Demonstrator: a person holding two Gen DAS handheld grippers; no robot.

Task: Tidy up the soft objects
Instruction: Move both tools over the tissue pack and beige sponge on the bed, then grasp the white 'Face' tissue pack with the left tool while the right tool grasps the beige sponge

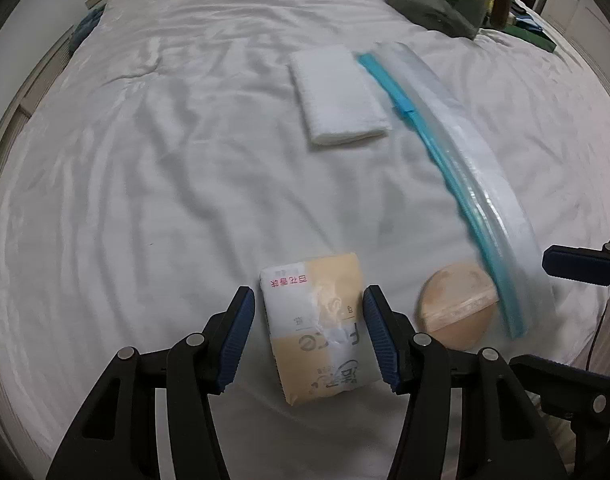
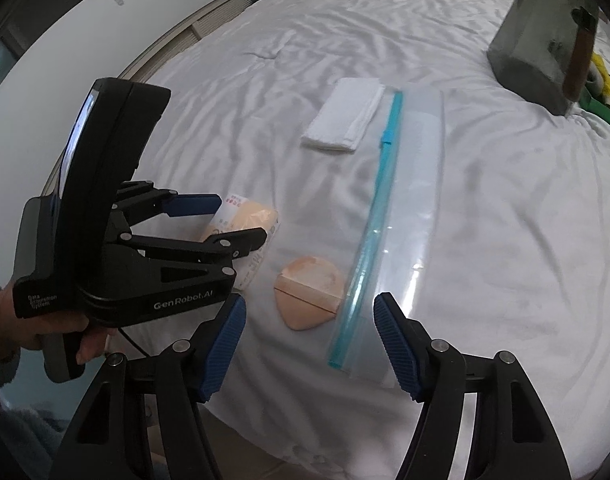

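Left gripper (image 1: pixel 305 334) has its fingers spread wide around the tissue pack (image 1: pixel 315 328) on the bed (image 1: pixel 145 160), not touching it. Right gripper (image 2: pixel 310 340) is open too, over the zip bag (image 2: pixel 401 216) corner, powder puff (image 2: pixel 311 298) just left.

The left black two-finger gripper (image 1: pixel 305 332) reaches forward and low, its blue-ribbed fingers (image 1: pixel 237 332) spread wide apart with nothing clamped between them. The right black two-finger gripper (image 2: pixel 310 340) is likewise spread wide, fingers (image 2: pixel 224 350) gripping nothing. A bare hand (image 2: pixel 45 322) wraps the left gripper's handle.
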